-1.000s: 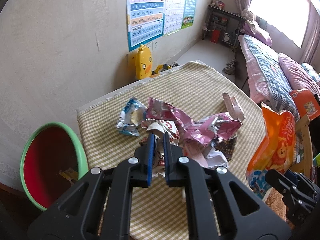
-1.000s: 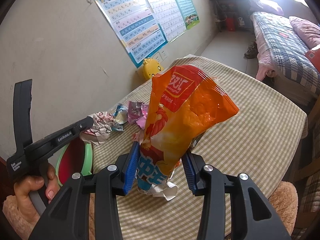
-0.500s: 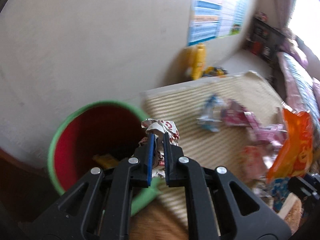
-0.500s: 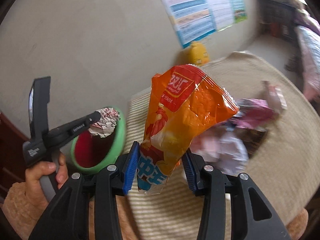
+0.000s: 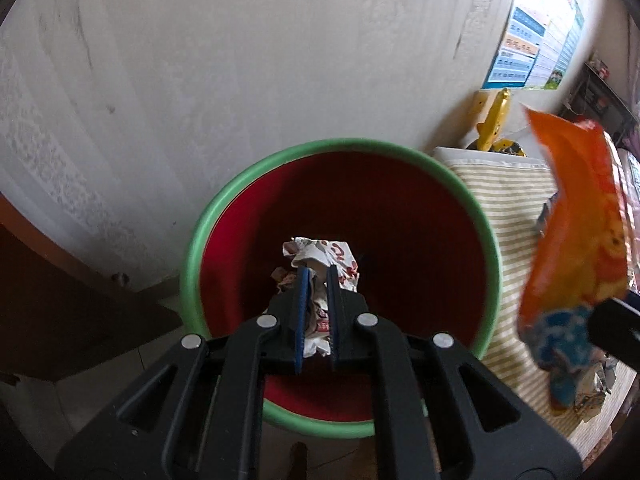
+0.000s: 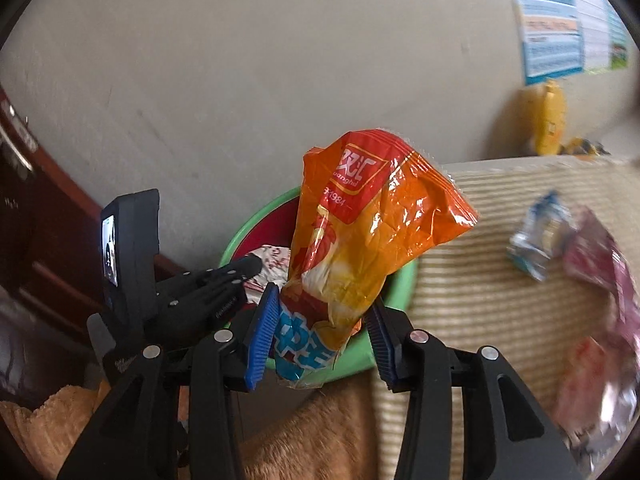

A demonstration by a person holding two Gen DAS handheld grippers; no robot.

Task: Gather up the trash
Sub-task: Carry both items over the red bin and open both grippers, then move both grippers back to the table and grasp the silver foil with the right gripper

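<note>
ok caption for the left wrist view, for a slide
Left tool shut on a crumpled white-and-red paper wrapper above the green-rimmed red plastic bin, orange foil snack bag at right.

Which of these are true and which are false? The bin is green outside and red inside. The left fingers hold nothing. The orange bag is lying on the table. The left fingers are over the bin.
1. The bin has a green rim and a red inside: true.
2. The left gripper holds nothing: false, its fingers pinch a crumpled wrapper.
3. The orange bag lies on the table: false, the right gripper holds it up.
4. The left gripper is over the bin: true.
</note>
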